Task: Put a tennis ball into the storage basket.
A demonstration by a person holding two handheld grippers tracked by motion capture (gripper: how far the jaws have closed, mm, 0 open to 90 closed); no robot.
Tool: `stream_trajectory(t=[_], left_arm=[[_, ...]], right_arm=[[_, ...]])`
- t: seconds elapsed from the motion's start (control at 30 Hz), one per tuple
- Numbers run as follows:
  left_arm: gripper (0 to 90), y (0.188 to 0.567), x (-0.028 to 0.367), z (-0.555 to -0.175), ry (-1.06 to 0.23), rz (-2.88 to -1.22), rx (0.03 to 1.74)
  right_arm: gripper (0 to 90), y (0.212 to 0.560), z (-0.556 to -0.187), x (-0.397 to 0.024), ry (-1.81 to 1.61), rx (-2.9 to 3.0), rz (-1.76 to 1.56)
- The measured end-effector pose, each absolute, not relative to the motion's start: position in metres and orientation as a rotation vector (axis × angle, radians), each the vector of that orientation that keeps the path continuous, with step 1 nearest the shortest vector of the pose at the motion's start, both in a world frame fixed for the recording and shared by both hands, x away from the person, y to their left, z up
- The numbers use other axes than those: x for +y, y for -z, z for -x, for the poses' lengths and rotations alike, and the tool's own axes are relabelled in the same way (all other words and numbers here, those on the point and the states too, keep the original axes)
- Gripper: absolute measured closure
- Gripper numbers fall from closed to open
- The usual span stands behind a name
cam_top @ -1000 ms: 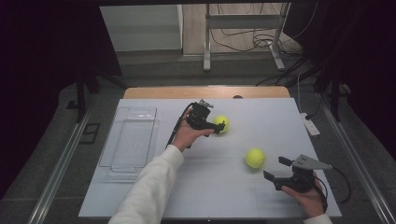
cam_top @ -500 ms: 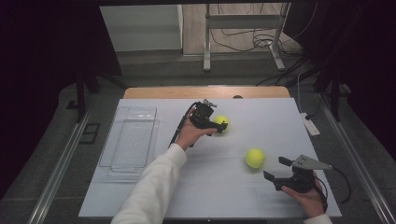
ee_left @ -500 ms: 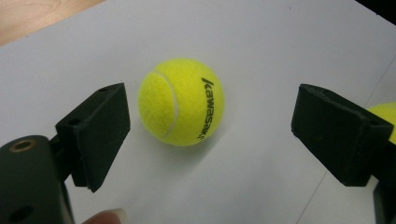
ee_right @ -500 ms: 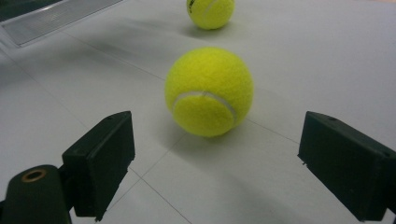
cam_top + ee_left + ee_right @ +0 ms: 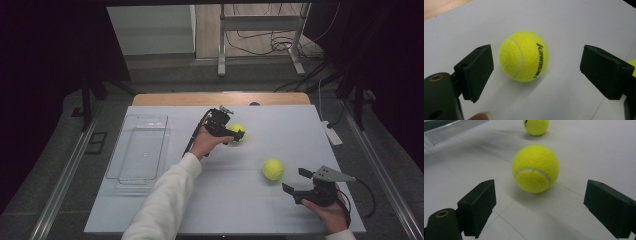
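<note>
Two yellow tennis balls lie on the white table. The far ball [image 5: 236,132] [image 5: 524,56], printed with black lettering, rests between the wide-apart jaws of my left gripper [image 5: 232,134] [image 5: 537,72], which is open and touches nothing. The near ball [image 5: 273,169] [image 5: 535,168] lies a little ahead of my right gripper [image 5: 297,181] [image 5: 541,207], also open, with its jaws short of the ball. The far ball [image 5: 536,126] shows again at the top of the right gripper view.
A clear plastic tray [image 5: 140,148] sits on the table's left side. A white power strip [image 5: 331,133] lies at the right edge. A wooden strip [image 5: 215,99] runs along the table's far edge, with metal stand legs beyond.
My left gripper has edged slightly toward the far ball. The right gripper and both balls have stayed where they were.
</note>
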State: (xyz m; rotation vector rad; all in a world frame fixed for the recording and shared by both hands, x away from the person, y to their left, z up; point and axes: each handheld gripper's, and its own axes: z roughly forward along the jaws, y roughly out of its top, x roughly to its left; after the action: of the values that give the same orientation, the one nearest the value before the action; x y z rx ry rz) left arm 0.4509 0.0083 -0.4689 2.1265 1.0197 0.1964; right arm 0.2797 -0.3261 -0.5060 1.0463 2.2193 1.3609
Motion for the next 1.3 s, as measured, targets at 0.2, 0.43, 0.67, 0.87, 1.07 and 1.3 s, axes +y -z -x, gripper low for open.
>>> stream_trajectory(t=[0.2,0.43,0.67,0.87,1.07,1.3], left_arm=[[12.8,0.470,0.004,-0.454,-0.192,-2.129,1.028],[12.7,0.475,0.002,-0.458,-0.185,-2.140,1.037],[12.8,0.478,0.000,-0.462,-0.183,-2.140,1.045],[12.9,0.482,-0.002,-0.467,-0.174,-2.149,1.055],[12.9,0.486,-0.005,-0.471,-0.168,-2.151,1.059],[12.9,0.490,-0.008,-0.473,-0.162,-2.158,1.068]], right_arm=[[11.0,0.506,-0.280,-0.326,-1.363,2.218,-1.049],[11.0,0.506,-0.280,-0.327,-1.359,2.219,-1.050],[11.0,0.506,-0.280,-0.327,-1.360,2.216,-1.051],[11.0,0.506,-0.280,-0.327,-1.358,2.218,-1.052],[11.0,0.506,-0.280,-0.328,-1.356,2.216,-1.055],[11.1,0.506,-0.279,-0.328,-1.358,2.211,-1.059]])
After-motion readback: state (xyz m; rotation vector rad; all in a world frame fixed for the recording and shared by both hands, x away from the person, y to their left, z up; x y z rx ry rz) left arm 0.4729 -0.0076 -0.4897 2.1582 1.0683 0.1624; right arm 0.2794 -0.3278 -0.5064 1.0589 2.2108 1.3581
